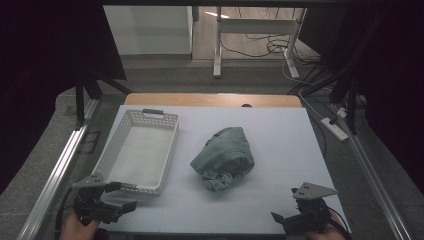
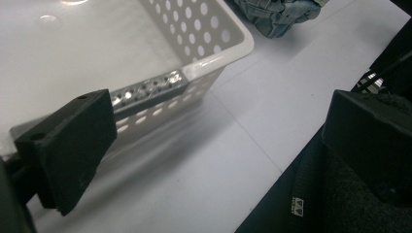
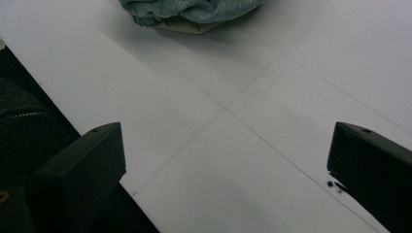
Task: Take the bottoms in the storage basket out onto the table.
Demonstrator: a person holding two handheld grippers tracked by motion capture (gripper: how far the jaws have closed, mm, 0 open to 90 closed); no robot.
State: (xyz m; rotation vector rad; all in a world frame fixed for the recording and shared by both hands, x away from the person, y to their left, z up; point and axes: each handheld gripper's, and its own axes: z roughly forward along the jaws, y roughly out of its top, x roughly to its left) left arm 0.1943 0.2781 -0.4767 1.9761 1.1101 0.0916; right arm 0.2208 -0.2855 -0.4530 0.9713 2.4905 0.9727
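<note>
1. On the white counter (image 1: pixel 280 145), a crumpled grey-blue denim garment (image 1: pixel 223 158) lies in a heap near the middle, its pale lining showing at the near edge.
2. To the left of the garment, set apart from it, stands a white perforated plastic basket (image 1: pixel 120 128) with a grey handle on its far rim; nothing lies inside it.
3. At the near left corner, the left hand-held gripper (image 1: pixel 116 197) hovers just beside the basket's near wall, its jaws spread wide with nothing between them; the left gripper view looks past the basket's corner (image 2: pixel 228 46) toward the garment (image 2: pixel 277 14).
4. At the near right corner, the right hand-held gripper (image 1: pixel 287 220) is likewise released, jaws apart over bare counter (image 3: pixel 252 145), well apart from the garment (image 3: pixel 189 12) that shows at the top of the right gripper view.
5. The person's hands grip both tools at the counter's near edge.
</note>
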